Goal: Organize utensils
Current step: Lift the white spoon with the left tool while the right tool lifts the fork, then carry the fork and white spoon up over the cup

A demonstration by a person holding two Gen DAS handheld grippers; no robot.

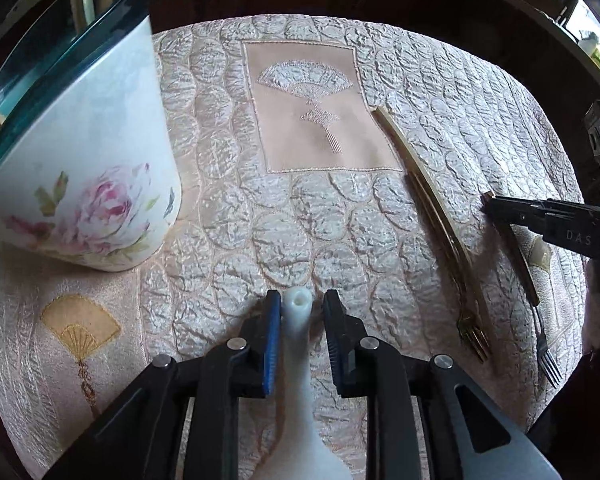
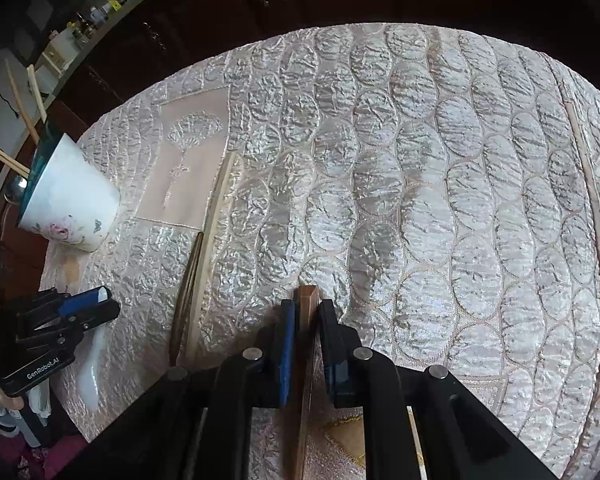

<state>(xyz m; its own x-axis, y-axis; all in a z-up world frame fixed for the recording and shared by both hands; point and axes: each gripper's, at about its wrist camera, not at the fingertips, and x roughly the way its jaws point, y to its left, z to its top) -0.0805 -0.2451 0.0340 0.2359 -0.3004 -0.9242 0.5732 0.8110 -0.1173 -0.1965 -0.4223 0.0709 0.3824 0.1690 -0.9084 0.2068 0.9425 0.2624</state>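
On the bench (image 1: 440,92), covered by a quilted cream cloth with fan embroidery, both tools are at pick-up. Step in hand, by my reading: gathering loose utensils for the white floral ceramic cup with a teal glass rim (image 1: 88,184), which stands at the far left and already holds chopsticks and a spoon.

Left hand-held gripper (image 1: 302,308): a white ceramic spoon handle (image 1: 298,312) runs up between the jaws. Left pad touches it; a gap shows on the right side, so the jaws stand slightly apart, not clamped. Spoon lies flat on the cloth.

Right hand-held gripper (image 2: 304,312): pressed together on a brown wooden-handled utensil (image 2: 308,300), its end just past the fingertips; the left view suggests a dark fork.

Between the two tools lie a brass-coloured fork (image 1: 466,312) and a pale chopstick (image 1: 420,172), side by side, untouched. Another chopstick (image 2: 588,188) rests far right.

Next move likely needs the left jaws to close firmly, then lift and carry toward the cup, which is near.
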